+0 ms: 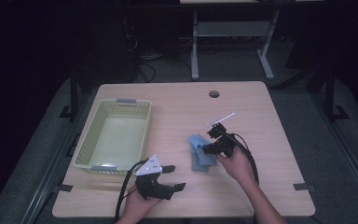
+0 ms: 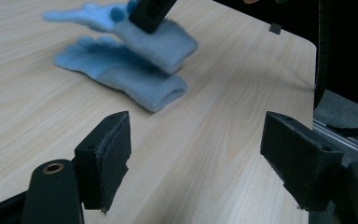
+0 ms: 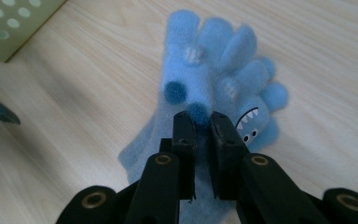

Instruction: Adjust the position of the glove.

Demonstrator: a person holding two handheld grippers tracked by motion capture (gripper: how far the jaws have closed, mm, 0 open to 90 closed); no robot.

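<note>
You are working at a light wooden table [image 1: 177, 107] with a round cable hole [image 1: 214, 94] near its far edge. A pale green perforated basket [image 1: 86, 140] is sitting on the left part of the table, and nothing is lying inside it; a corner of it is showing at the top left of the right gripper view. Beyond the table, the legs of another desk [image 1: 194, 46] are standing on the dark floor.

Two light blue gloves are lying near the table's middle, just right of the basket. The lower glove [image 2: 121, 74] is resting flat on the wood. The upper glove [image 3: 200, 70] is lying across it, and you are pinching its fabric with your right gripper [image 3: 203, 130], the jaws drawn narrow with cloth between them. A toothy cartoon face [image 3: 251, 123] is peeking out beside the right jaw.

Your left gripper [image 2: 196, 149] is hovering near the table's front edge, jaws spread wide with nothing between them, pointing toward the gloves, with bare wood lying between.
</note>
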